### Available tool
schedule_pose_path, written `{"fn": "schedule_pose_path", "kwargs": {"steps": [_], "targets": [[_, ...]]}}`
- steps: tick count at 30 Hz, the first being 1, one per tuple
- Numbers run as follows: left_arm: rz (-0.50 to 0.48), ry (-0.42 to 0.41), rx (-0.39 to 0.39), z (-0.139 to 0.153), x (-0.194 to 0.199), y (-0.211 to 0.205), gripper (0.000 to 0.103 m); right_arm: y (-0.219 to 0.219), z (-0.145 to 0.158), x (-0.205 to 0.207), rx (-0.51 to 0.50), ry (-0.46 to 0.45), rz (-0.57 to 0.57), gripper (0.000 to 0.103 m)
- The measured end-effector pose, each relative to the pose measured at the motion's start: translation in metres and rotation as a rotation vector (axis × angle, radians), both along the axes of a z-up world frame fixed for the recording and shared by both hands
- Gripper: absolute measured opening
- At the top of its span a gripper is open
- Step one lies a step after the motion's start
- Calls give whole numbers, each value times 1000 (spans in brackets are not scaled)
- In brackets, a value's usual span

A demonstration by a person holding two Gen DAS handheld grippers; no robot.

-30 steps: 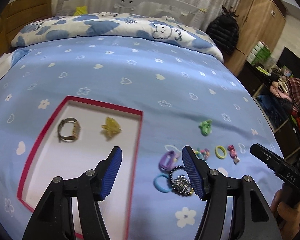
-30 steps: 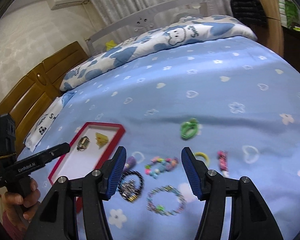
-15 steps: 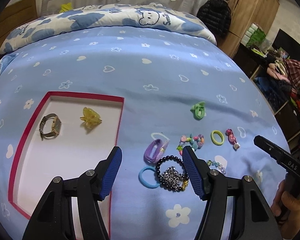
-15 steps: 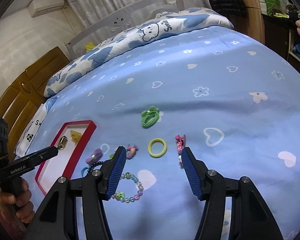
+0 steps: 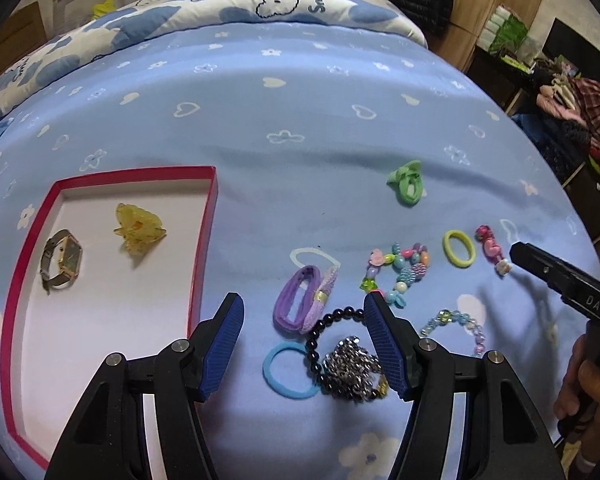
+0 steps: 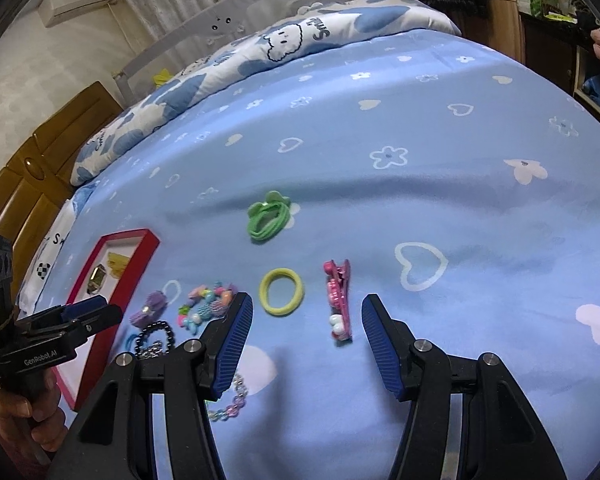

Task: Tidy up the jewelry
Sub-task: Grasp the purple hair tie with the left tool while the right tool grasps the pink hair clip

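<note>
A red-rimmed white tray [image 5: 208,216] lies on the blue bed and holds a watch [image 5: 62,260] and a yellow hair claw [image 5: 138,230]. Right of it lie a purple hair tie [image 5: 304,300], a blue hair tie [image 5: 286,370], a black bead bracelet with a silver chain [image 5: 350,362], a colourful bead bracelet [image 5: 400,272], a clear bead bracelet [image 5: 458,324], a yellow hair tie [image 6: 281,291], a pink clip [image 6: 339,300] and a green hair tie [image 6: 269,218]. My left gripper [image 5: 304,344] is open above the purple tie and black bracelet. My right gripper [image 6: 306,340] is open, with the pink clip between its fingers.
A folded blue-and-white quilt [image 5: 240,8] lies at the bed's head. A wardrobe [image 5: 500,4] and cluttered shelves [image 5: 580,120] stand to the right, past the bed edge. A wooden headboard [image 6: 28,176] stands on the left.
Both grippers have swung right: the left from over the tray edge to the purple tie and black bracelet, the right from the bead bracelets to the pink clip. Both stayed open.
</note>
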State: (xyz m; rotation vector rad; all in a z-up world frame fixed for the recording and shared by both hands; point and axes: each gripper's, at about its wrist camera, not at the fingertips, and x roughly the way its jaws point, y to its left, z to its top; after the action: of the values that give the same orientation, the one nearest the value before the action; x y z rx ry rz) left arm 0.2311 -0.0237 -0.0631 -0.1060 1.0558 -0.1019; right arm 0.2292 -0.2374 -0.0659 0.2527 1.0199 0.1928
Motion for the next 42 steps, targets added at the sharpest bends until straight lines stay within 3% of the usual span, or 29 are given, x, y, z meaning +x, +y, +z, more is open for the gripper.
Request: {"fn": "schedule_pose_path", "kwargs": {"steps": [4, 7, 14, 16, 27, 42], "targets": [[11, 36, 18, -16, 15, -1, 61, 0, -9, 7, -12, 18, 1, 49], [-1, 57, 15, -25, 21, -3, 54, 0, -15, 10, -19, 30, -4, 48], [-38, 83, 25, -40, 31, -11, 23, -2, -30, 14, -47, 63, -11, 27], [-45, 79, 19, -41, 33, -13, 16, -2, -30, 14, -55, 61, -13, 12], [-14, 20, -53, -21, 16, 4, 12, 4, -10, 6, -42, 5, 4, 11], [71, -72, -123, 26, -39, 49, 12, 62, 22, -4, -1, -51, 116, 11]]}}
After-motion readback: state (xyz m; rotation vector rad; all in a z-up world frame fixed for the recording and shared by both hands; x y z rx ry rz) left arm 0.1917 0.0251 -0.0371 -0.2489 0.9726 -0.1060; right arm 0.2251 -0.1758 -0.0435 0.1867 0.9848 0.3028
